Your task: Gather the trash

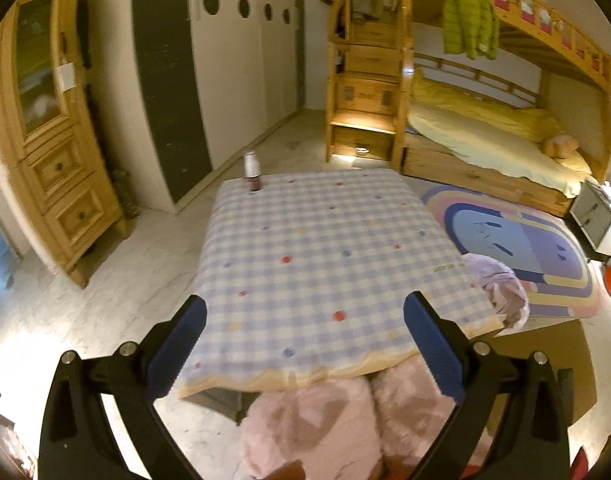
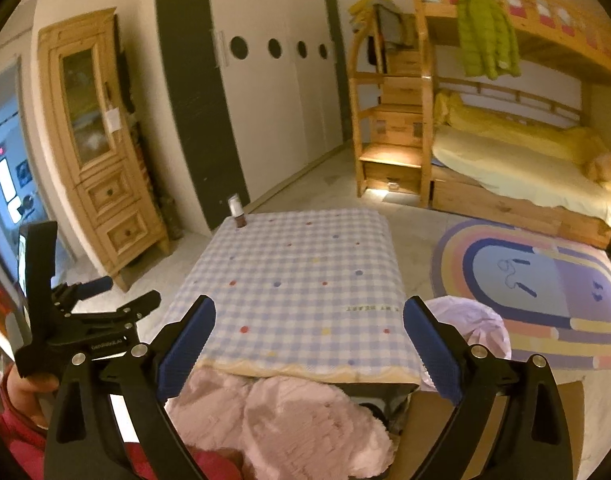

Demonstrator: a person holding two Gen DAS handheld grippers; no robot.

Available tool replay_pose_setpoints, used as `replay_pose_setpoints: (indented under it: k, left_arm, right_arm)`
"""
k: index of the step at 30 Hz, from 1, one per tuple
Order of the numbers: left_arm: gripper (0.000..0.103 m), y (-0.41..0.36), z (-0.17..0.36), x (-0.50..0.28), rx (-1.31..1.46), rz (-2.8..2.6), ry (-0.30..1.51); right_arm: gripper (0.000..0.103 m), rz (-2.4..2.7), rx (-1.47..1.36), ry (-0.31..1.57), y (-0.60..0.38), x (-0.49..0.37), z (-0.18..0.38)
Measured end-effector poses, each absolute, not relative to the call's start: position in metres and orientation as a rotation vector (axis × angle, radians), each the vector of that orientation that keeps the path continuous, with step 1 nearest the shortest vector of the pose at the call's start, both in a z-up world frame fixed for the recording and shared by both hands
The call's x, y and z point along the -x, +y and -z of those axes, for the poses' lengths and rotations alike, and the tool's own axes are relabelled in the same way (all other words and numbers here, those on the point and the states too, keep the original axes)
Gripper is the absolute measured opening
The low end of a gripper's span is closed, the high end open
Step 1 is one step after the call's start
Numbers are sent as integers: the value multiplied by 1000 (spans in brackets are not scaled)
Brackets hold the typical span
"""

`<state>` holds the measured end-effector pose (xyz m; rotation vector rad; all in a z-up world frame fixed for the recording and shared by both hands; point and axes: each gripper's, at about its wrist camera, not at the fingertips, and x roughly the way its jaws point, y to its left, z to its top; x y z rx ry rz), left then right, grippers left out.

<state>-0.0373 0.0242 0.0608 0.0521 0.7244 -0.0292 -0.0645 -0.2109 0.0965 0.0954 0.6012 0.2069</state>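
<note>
Left wrist view, bottom of frame: left gripper [image 1: 305, 302] with black arms and blue pads spread wide, released, nothing grasped between them. Behind the pads, across the centre, a low table under a blue-and-white checked cloth with coloured dots [image 1: 325, 240]. At the upper left corner of that cloth, upright and alone, a small bottle with a white top and a dark red base [image 1: 252, 172], well apart from both grippers. Just beside the right edge of the table, on the floor, a crumpled lilac plastic bag [image 1: 501, 292]. Right of centre, a pastel oval rug with rainbow bands [image 1: 525, 248]. Upper right, a pine bunk bed with yellow bedding [image 1: 485, 132], with a lime-green puffer jacket [image 1: 469, 20] hanging from its upper rail. Left edge, a tall pine cabinet with a glass door [image 1: 53, 128]. Bottom centre, under the near table edge, pink fluffy fabric [image 1: 325, 428]; slippers or clothing, cannot tell.

Right wrist view, bottom of frame: right gripper [image 2: 310, 304], also spread wide and released, holding nothing. Same bottle seen just above centre left, at the far left table corner. Lower left: the left gripper from the side, jaws apart, held by a hand [image 2: 25, 392] in a red sleeve [image 2: 9, 440].
</note>
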Motion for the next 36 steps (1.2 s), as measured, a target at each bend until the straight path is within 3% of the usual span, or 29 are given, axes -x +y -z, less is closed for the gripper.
replay_pose_setpoints:
  k: [36]
  left_arm:
    - [96, 36, -45, 39, -81, -12, 780]
  right_arm:
    - [95, -208, -73, 665, -199, 51, -69]
